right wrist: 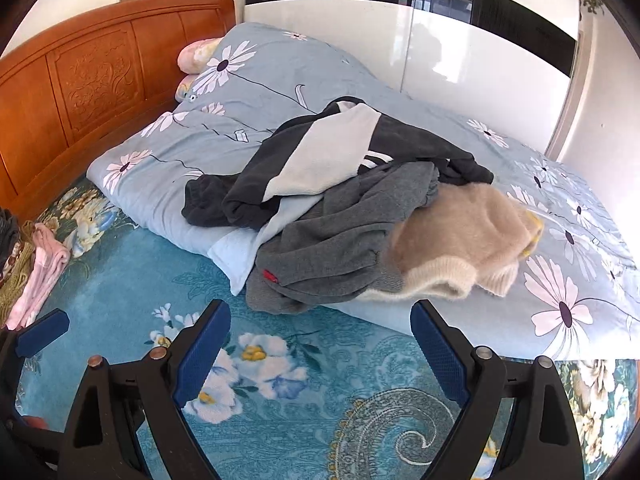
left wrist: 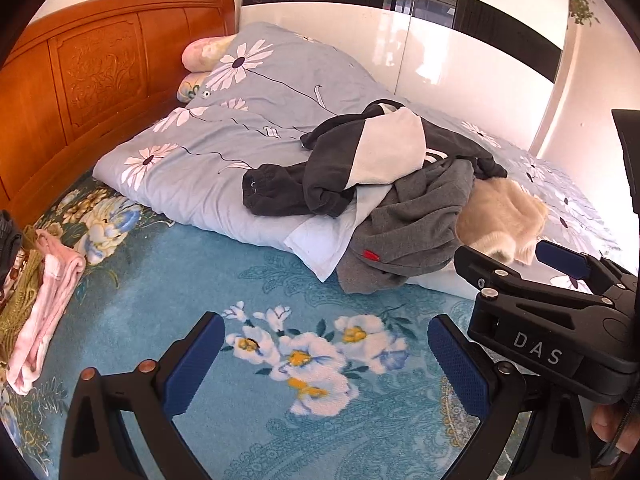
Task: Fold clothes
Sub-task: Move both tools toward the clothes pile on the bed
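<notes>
Fingers (right wrist: 438, 350) spread, short of clothes pile (right wrist: 340, 200).

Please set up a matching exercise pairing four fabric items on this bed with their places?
Items:
1. cream fuzzy sweater
2. pink garment
3. grey garment with red tag
4. dark and white hoodie

Places:
A. far left edge of the bed
B. topmost, farthest back in the pile
C. right end of the pile
D. front middle of the pile

Pairs: 1-C, 2-A, 3-D, 4-B
</notes>
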